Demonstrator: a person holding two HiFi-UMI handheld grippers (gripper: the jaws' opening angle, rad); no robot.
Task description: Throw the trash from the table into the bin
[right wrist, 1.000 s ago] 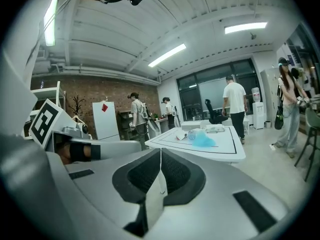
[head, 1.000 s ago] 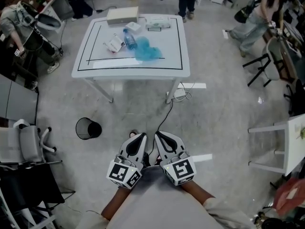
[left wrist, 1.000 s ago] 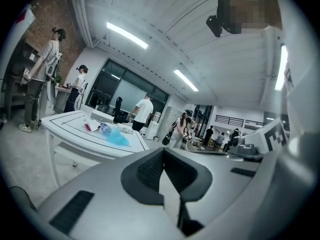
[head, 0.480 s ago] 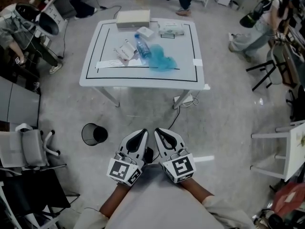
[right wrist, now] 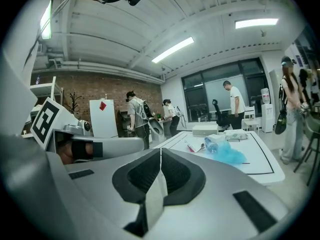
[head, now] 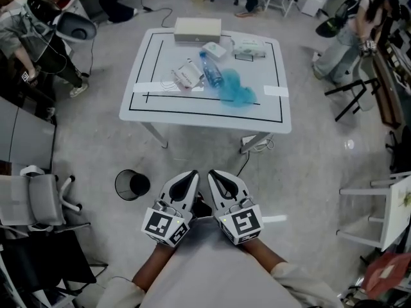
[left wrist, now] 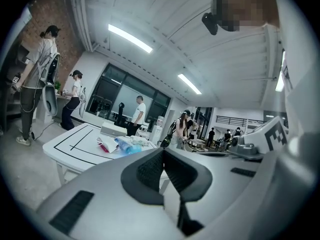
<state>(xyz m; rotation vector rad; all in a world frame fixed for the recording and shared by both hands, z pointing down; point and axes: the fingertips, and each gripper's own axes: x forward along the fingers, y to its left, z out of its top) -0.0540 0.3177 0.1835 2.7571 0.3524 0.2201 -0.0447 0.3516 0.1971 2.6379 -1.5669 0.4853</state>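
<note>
At the far left of the head view a grey chair (head: pixel 38 197) stands on the concrete floor; to its right the black mesh bin (head: pixel 131 185) stands upright on the floor, mouth up, near the table's front-left leg and well apart from the trash.

Just right of the bin, low in front of the person, is the left gripper (head: pixel 191 174); its jaws are pressed together, and its own view shows the dark pads meeting along a thin seam with nothing between them. The right gripper (head: pixel 212 174) is held just beside it, marker cubes side by side; its jaws are pressed together too, and they are empty. Both point toward the white table (head: pixel 192 111), which stands apart from them across bare floor.

All the trash lies on the tabletop, near its middle. Leftmost is a crumpled wrapper (head: pixel 187 76); just right of it a plastic bottle (head: pixel 210 69) lies on its side. A crumpled blue bag (head: pixel 239 94) lies at the bottle's near end; whether they touch I cannot tell. At the far edge sits a white box (head: pixel 198 29); a tissue pack (head: pixel 249 45) lies to its right.

At the right edge stands a white side table (head: pixel 385 204).
</note>
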